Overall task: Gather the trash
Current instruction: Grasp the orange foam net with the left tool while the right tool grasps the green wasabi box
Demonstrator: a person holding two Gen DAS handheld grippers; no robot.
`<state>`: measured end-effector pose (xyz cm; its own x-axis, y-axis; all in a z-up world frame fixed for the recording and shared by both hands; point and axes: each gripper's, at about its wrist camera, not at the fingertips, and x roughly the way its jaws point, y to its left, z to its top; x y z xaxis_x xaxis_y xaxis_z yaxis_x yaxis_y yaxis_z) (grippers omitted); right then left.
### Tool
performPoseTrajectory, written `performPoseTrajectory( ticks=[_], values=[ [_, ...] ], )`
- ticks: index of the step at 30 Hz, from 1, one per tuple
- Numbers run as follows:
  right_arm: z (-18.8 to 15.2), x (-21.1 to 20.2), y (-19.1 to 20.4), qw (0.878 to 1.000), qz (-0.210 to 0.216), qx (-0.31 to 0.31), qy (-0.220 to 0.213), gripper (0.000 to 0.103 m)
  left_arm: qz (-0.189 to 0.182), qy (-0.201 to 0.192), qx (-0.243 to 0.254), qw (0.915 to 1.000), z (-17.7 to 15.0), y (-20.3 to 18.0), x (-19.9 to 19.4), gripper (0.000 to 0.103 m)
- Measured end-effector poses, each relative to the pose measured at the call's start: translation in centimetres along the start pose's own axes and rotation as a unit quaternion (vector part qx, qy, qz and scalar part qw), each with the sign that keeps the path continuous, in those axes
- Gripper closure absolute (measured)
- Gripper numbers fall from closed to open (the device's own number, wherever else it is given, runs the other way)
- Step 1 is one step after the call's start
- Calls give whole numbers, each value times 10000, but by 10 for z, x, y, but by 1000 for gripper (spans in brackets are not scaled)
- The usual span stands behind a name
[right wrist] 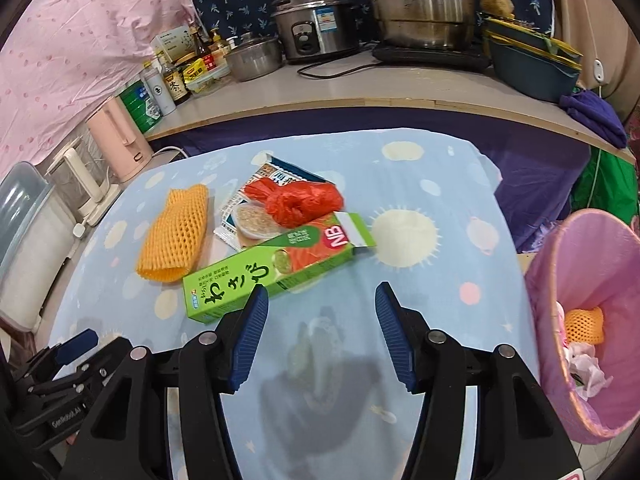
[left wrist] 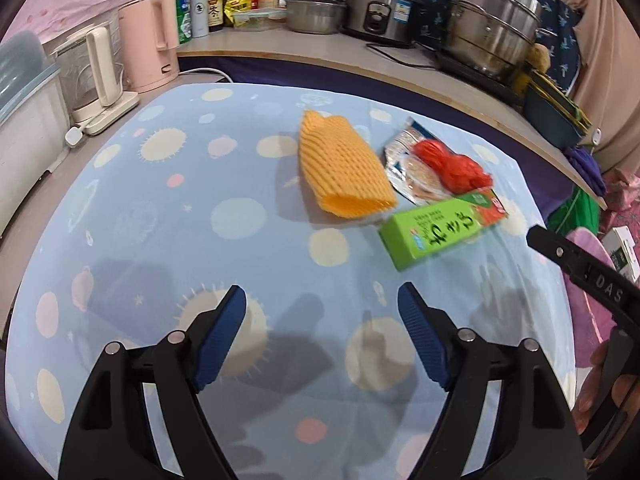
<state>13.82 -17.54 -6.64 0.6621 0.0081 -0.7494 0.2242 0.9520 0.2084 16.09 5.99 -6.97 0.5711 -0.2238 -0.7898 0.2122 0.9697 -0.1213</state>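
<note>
On the blue spotted tablecloth (left wrist: 160, 220) lie an orange foam net sleeve (left wrist: 344, 164), a food wrapper (left wrist: 404, 160) with a knotted red plastic bag (left wrist: 452, 164) on it, and a green wasabi box (left wrist: 440, 228). The same things show in the right wrist view: sleeve (right wrist: 176, 236), wrapper (right wrist: 248, 216), red bag (right wrist: 296, 200), box (right wrist: 268, 272). My left gripper (left wrist: 322, 312) is open and empty, well short of the sleeve. My right gripper (right wrist: 322, 304) is open and empty, just right of the box's near end. A pink trash bin (right wrist: 592, 320) stands at the right, holding another orange net and paper.
Behind the table runs a counter (left wrist: 360, 56) with a rice cooker (left wrist: 380, 4), steel pots (left wrist: 492, 24), bottles and jars. A pink kettle (left wrist: 150, 36) and a white kettle (left wrist: 96, 76) stand at the left. My right gripper's body (left wrist: 592, 284) shows at the right edge.
</note>
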Motion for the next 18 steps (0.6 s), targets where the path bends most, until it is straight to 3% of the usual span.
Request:
performPoseTrajectory(
  ticks=[4,12,16,18],
  values=[
    [1,7,2,10000,26,-41,61,48,-7,-1,-37,10000,17,4,17,28],
    [4,9,-5,10000,-26,16,70,48,-480,-39,-416,9980,53,6,37,28],
    [10,10,-11,10000,-66,33,24,48,-500,-92,-405,9979,71,1,46,29],
    [14,14,-14,9999,-91,51,34,48,-453,-27,-383,9982,74,-1,56,40]
  ],
)
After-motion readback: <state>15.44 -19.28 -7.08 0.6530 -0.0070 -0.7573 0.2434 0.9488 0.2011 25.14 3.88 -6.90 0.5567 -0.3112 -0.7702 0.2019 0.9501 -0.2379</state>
